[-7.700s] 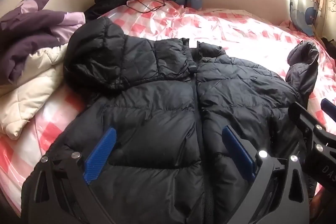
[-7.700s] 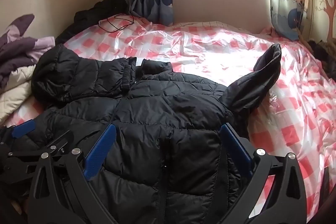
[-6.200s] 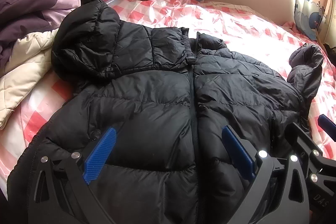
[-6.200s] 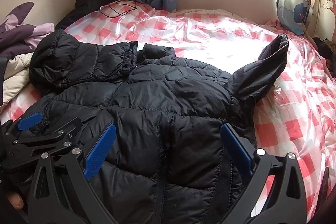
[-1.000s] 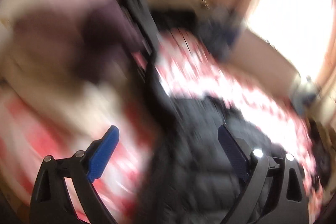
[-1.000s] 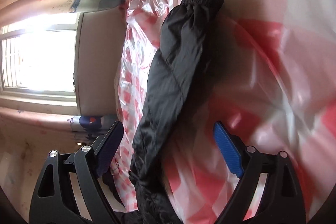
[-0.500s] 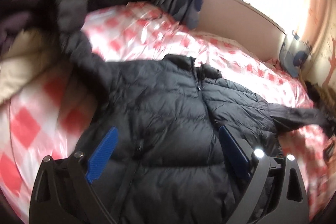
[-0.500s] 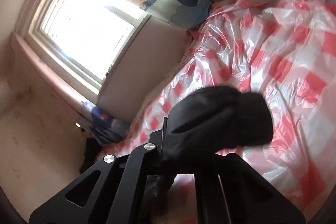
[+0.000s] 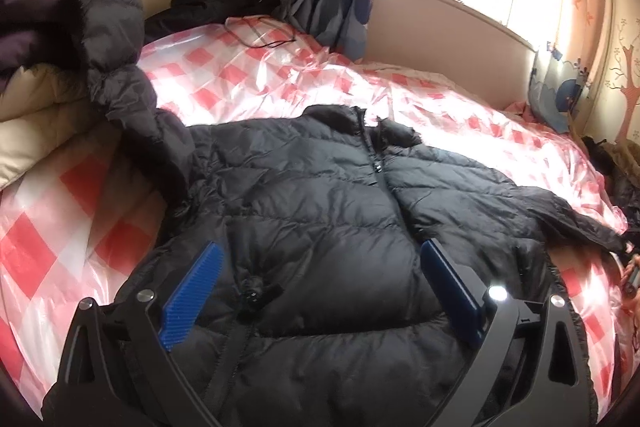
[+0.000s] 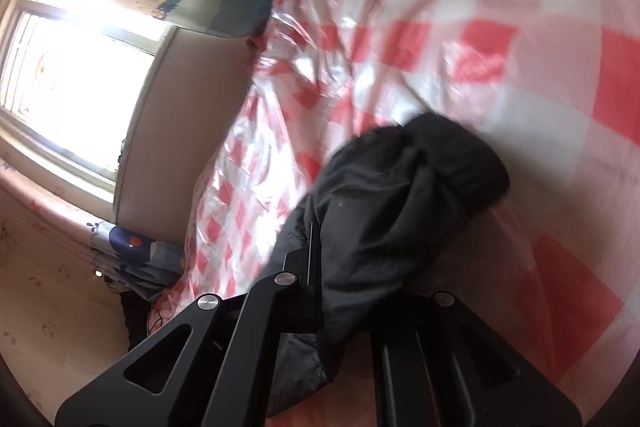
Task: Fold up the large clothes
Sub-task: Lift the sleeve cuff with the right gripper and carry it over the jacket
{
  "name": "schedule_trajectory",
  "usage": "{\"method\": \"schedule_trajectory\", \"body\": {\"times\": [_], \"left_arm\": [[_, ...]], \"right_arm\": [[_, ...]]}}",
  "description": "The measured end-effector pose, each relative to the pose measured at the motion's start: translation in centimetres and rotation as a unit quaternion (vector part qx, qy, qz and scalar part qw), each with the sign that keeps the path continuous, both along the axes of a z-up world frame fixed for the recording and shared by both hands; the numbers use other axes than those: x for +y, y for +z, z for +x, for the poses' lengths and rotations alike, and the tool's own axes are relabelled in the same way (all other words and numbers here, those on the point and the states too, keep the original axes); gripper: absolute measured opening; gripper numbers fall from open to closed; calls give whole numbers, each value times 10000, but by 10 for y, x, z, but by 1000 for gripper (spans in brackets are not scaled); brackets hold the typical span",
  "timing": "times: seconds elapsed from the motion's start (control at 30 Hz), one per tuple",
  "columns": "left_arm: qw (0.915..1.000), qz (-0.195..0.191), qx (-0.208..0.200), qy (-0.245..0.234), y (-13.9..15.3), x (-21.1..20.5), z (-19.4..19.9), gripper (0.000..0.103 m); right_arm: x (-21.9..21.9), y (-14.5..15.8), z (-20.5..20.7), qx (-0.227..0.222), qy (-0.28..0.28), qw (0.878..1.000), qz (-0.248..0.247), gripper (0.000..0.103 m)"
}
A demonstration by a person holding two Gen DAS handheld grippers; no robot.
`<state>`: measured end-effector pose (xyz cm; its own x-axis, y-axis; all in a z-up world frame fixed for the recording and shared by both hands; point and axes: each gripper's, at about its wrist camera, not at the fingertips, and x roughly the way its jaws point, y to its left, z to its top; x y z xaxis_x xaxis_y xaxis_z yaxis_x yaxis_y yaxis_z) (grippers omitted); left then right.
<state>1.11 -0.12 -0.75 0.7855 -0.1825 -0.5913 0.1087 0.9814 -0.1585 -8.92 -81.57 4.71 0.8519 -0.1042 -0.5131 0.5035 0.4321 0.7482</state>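
The right tongs [image 10: 344, 307] are clamped shut on the cuff end of the black quilted sleeve [image 10: 400, 203], which bunches out past the jaws toward one o'clock in the right wrist view. Little cloth is seen between the jaws, so the slick shell may be pulled free if the sleeve is swung quickly across the body. The same sleeve [image 9: 576, 223] is seen stretched out toward three o'clock in the left wrist view.

The left tongs [image 9: 320, 291] are held wide, nothing gripped, low over the front of the black puffer jacket [image 9: 320, 203]; a small drawcord toggle [image 9: 252, 293] lies between the blue pads [image 9: 192, 291]. The toggle or its cord could be snagged if the tongs are closed there.

The jacket is spread front-up on the bed covered by a glossy red-and-white checked plastic sheet [image 9: 248, 79]. On so slippery a sheet the whole garment is likely to be dragged sideways by a one-sided pull unless it is pinned. The other sleeve [image 9: 104, 19] is draped up at ten o'clock against the piled purple and cream bedding [image 9: 32, 95], where it could catch or stay twisted.
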Motion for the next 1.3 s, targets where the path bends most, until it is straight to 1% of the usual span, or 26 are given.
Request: {"method": "schedule_trajectory", "body": {"times": [0.03, 0.13, 0.23, 0.3, 0.4, 0.47, 0.6, 0.77, 0.97, 1.07, 1.23, 1.3], "left_arm": [[10000, 15, 61, 20, -2, 1, 1, 96], [9998, 77, 180, 105, -7, 2, 2, 96], [9996, 154, 207, 127, -9, 1, 0, 96], [9995, 197, 188, 139, -9, 0, -1, 96], [9995, 276, 110, 123, -7, -2, -5, 96], [9994, 330, 69, 102, -5, -4, -7, 96], [9994, 321, 71, 66, -4, -5, -8, 96], [9998, 184, 100, 59, -2, -3, -9, 96], [9998, 49, 167, 111, -1, 1, -9, 96], [9997, -4, 205, 134, -1, 4, -9, 96], [9996, -14, 191, 199, 1, 7, -9, 96], [9996, -19, 198, 212, 2, 8, -9, 96]], "right_arm": [[6, 10, 4, -56, 16, 9999, -105, 5], [28, 53, 18, -265, 144, 9979, -572, 5], [60, 98, 39, -536, 424, 9920, -1058, 5], [86, 124, 60, -752, 668, 9867, -1276, 5], [126, 154, 90, -1016, 1053, 9780, -1489, 5], [152, 169, 111, -1137, 1323, 9717, -1591, 5], [208, 191, 150, -1331, 1873, 9582, -1707, 5], [274, 206, 188, -1493, 2459, 9414, -1760, 5], [359, 212, 230, -1522, 3113, 9195, -1856, 5], [392, 208, 243, -1519, 3332, 9121, -1846, 5], [449, 193, 266, -1433, 3709, 9011, -1730, 5], [471, 183, 273, -1355, 3857, 8956, -1753, 5]]}}
